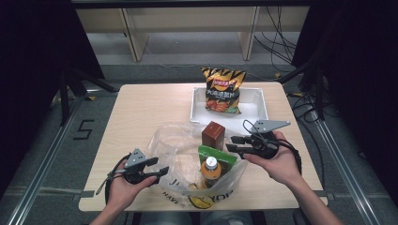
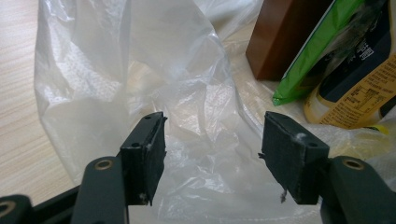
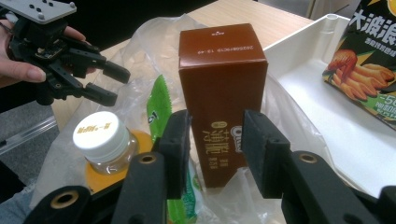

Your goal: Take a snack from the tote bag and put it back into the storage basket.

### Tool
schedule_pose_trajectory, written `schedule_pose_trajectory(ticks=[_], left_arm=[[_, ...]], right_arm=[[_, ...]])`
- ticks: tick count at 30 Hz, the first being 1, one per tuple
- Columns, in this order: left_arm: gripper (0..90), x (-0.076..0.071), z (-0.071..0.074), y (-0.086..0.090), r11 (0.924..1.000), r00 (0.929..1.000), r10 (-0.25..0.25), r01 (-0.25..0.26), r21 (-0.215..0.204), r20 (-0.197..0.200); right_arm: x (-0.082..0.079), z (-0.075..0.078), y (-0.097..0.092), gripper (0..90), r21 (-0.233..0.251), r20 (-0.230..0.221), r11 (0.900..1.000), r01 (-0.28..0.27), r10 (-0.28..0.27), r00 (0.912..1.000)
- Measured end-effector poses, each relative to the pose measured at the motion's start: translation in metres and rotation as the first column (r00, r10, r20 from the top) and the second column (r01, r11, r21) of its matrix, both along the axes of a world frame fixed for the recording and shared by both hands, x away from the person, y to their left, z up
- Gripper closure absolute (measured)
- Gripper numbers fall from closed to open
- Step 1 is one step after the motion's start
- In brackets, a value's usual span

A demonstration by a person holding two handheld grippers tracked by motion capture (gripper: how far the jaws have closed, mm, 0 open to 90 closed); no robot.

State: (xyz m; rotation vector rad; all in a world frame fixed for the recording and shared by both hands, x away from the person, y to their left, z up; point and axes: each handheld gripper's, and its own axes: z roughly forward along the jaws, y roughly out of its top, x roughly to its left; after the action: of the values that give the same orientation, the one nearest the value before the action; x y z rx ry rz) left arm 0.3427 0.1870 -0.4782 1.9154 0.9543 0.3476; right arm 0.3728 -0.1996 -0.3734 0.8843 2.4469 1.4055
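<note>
A: Which step is this?

B: Unpacking the plastic bag (image 1: 178,154), I'd say. The right gripper (image 3: 212,140) is lined up on the brown box (image 3: 223,88), which stands upright in the bag's mouth, on the far side of the green packet (image 1: 217,155) and the orange bottle (image 1: 211,169).

A: Has it gripped the box?

B: Not yet. The jaws straddle the box's lower half, parted, with the pads near its sides but not clearly pressing (a sliver of gap shows at each pad).

A: And the left gripper (image 2: 212,149)?

B: Released, jaws wide, at the left side of the bag with only loose film between its pads, nothing pinched.

A: What does the next move call for?

B: Probably closing squarely on the box, then lifting it straight up so the bag doesn't drag along. The white tray (image 1: 256,101), beyond the bag with the chips bag (image 1: 223,91) leaning in it, looks the likely destination.
</note>
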Motion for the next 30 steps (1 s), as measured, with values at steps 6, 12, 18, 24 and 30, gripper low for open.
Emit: schedule_pose_trajectory(ticks=[6, 12, 18, 24, 30], left_arm=[[39.5, -0.001, 0.001, 0.001, 1.0, 1.0, 0.009, -0.009, 0.002, 0.002], [39.6, -0.001, 0.0, 0.0, 0.9999, 0.9999, 0.014, -0.014, -0.003, -0.002], [39.7, -0.001, 0.0, 0.001, 0.9999, 0.9999, 0.009, -0.009, -0.012, -0.005], [39.7, -0.003, 0.002, 0.001, 0.9998, 0.9999, 0.012, -0.012, -0.015, 0.001], [39.7, -0.002, 0.002, 0.001, 0.9998, 0.9999, 0.014, -0.014, -0.015, 0.002]], right_arm=[[-0.004, 0.003, 0.004, 62.0, -0.021, 0.018, 0.9998, -0.004, 0.005, 0.9998], [-0.004, 0.001, 0.006, 61.9, -0.02, 0.008, 0.9995, -0.025, 0.025, 0.9997], [-0.006, 0.0, 0.009, 62.2, -0.028, 0.006, 0.9985, -0.047, 0.048, 0.9988], [-0.011, 0.001, 0.013, 63.4, -0.036, -0.005, 0.9968, -0.072, 0.072, 0.9974], [-0.009, -0.004, 0.014, 64.7, -0.075, -0.002, 0.9928, -0.093, 0.093, 0.9956]])
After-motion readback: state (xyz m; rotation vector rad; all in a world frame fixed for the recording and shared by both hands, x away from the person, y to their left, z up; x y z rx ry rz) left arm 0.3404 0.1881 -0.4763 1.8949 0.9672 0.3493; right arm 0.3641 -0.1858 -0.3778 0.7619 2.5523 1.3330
